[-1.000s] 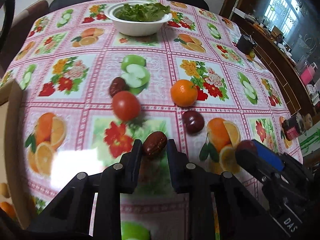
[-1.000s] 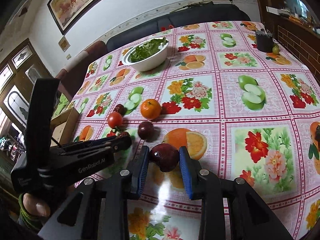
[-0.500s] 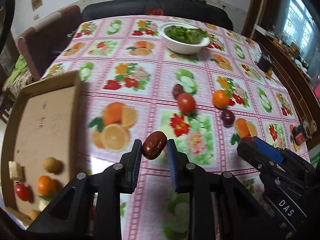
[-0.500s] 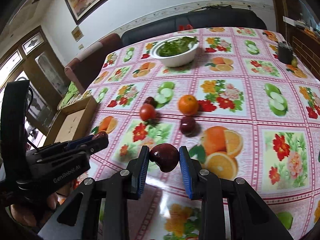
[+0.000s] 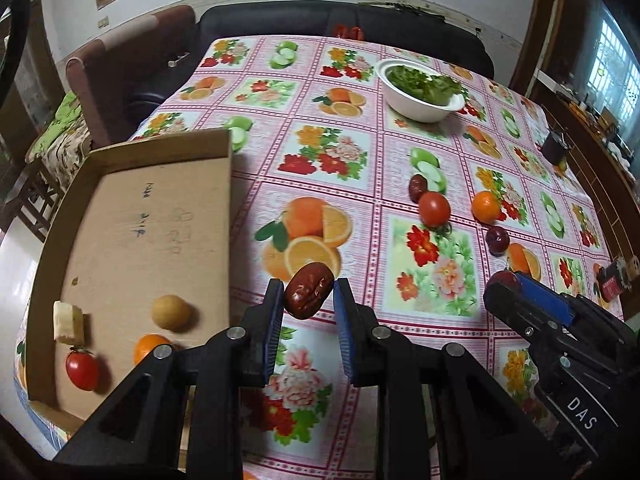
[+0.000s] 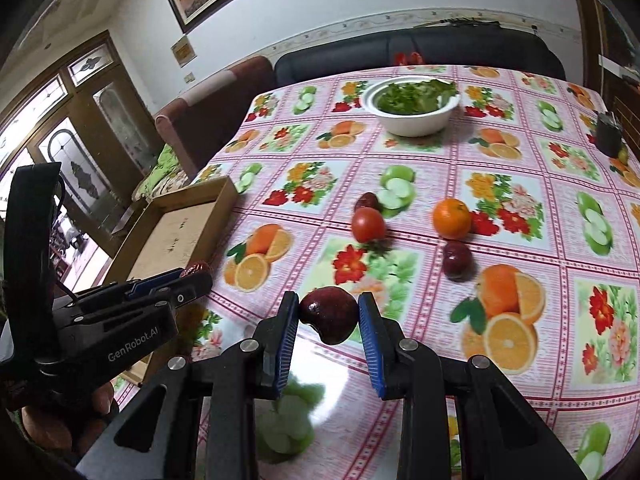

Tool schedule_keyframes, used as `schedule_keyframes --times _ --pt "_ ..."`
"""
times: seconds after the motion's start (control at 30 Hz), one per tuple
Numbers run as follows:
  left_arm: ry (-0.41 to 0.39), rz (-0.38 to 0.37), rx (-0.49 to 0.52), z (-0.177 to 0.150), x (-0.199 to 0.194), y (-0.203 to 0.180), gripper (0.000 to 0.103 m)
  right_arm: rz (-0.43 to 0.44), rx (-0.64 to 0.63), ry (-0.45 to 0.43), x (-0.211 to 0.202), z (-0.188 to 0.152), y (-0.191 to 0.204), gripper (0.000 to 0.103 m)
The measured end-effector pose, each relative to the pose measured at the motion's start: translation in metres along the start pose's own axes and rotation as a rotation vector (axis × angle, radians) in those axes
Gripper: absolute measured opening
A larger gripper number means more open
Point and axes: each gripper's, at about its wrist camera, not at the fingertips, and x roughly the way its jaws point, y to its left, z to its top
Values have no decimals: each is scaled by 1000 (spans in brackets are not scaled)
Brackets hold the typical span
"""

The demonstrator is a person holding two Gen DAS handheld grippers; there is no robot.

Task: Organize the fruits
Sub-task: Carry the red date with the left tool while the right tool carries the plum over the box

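1. The left gripper pinches a wrinkled, glossy brown date between its ribbed blue pads; the oval fruit sits tilted, clear of the table.
2. The right gripper clamps a smooth, dark red plum, round with a dimple on its left side, also held above the cloth.
3. The black, angular arms of both tools fork back toward the cameras, with silver rivets at the joints.
4. Left of the date lies a shallow cardboard tray with raised edges and pen marks on its matt floor. At its near end rest a tan round fruit, an orange, a shiny tomato and a pale, blocky banana piece.
5. The table wears a glossy cloth printed with squares of fruit and flowers.
6. Farther out on it sit a red tomato touching a second date, a dimpled orange and another dark plum, slightly apart.
7. Beyond stands a smooth white bowl of leafy greens.
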Motion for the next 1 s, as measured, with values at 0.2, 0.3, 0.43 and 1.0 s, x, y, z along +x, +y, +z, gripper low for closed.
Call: schedule_keyframes --times 0.2,0.3,0.43,1.0 --pt "-5 1 -16 -3 -3 11 23 0 -25 4 3 2 13 31" --pt "-8 2 -26 -4 -5 18 23 -14 -44 4 4 3 21 31" --pt "-9 11 -43 -6 -8 29 23 -8 -67 2 5 5 32 31" --pt "-18 75 -188 -7 -14 116 23 109 -164 44 36 12 97 31"
